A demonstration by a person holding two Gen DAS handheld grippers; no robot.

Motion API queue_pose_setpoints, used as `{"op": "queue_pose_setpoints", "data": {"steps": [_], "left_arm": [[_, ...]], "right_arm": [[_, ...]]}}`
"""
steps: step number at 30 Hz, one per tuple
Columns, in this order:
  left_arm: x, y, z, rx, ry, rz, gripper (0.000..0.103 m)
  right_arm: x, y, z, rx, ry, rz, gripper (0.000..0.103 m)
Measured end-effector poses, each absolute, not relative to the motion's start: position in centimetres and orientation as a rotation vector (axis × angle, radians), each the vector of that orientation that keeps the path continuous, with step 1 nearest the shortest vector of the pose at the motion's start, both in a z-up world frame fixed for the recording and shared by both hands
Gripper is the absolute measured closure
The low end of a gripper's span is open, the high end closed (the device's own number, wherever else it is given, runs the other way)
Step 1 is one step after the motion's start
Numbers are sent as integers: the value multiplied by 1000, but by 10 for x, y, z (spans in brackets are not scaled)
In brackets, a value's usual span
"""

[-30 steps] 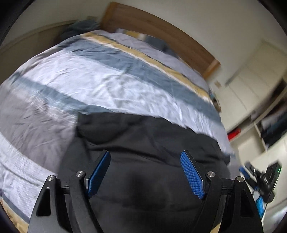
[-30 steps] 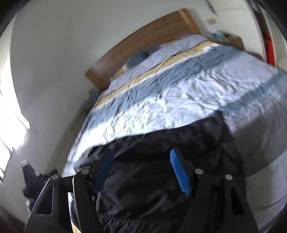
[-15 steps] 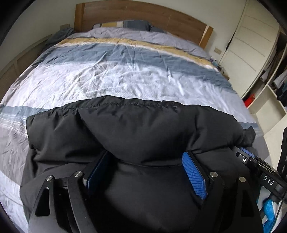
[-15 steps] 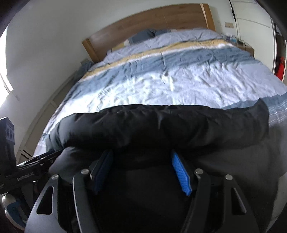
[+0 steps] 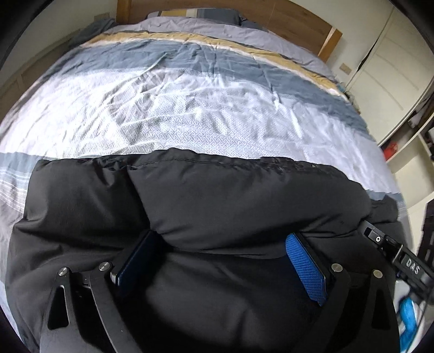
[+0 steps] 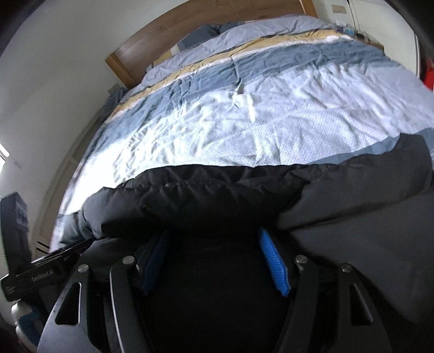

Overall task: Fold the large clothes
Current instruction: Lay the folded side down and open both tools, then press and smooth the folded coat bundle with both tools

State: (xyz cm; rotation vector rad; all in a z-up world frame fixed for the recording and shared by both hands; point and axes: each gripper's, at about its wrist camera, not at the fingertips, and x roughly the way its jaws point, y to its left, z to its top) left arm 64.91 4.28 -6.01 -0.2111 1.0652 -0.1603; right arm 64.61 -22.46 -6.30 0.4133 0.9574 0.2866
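bed (image 5: 190, 114) w/ striped duvet, blue/white/tan | wood headboard (image 5: 271, 16) at far end | pillow (image 5: 200, 13) vs headboard | white wardrobe (image 5: 385, 68) beside bed

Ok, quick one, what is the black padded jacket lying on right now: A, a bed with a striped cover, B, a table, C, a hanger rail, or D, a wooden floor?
A: the black jacket lies spread across the near end of the bed, whose cover shows blue, white and yellow stripes beyond it.
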Motion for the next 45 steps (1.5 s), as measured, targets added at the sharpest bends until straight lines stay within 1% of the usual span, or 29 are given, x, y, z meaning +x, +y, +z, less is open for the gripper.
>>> {"op": "queue_pose_setpoints", "data": {"steps": [7, 12, 13, 14, 18, 22, 25, 27, 30, 33, 36, 40, 45], "left_arm": [[631, 103, -65, -230, 1108, -40, 7], [608, 133, -59, -224, 1128, 61, 7], [602, 134, -53, -209, 1111, 73, 8], [594, 134, -45, -193, 1087, 78, 10], [564, 119, -15, -157, 981, 31, 11], [543, 93, -5, -157, 939, -39, 11], [541, 76, -15, -124, 955, -68, 11], [538, 73, -25, -111, 971, -68, 9], [531, 81, -45, -106, 1004, -62, 8], [519, 94, -57, -141, 1012, -67, 7], [505, 100, -57, -138, 1000, -53, 7], [481, 93, -42, -94, 920, -17, 8], [456, 84, -39, -52, 831, 5, 8]], "right_arm": [[631, -281, -62, 414, 954, 167, 38], [615, -306, -56, 334, 989, 17, 38], [607, -307, -49, 324, 974, 6, 38], [600, -308, -40, 322, 949, 12, 38], [571, -285, -6, 288, 854, 97, 38], [546, -243, 7, 248, 824, 209, 38], [536, -213, 2, 205, 836, 273, 38], [532, -201, -12, 173, 864, 281, 38], [527, -208, -33, 174, 889, 270, 38], [516, -234, -50, 234, 900, 245, 38], [506, -253, -52, 216, 903, 202, 38], [493, -259, -44, 112, 895, 120, 38], [464, -251, -23, 146, 820, 206, 38]]}}
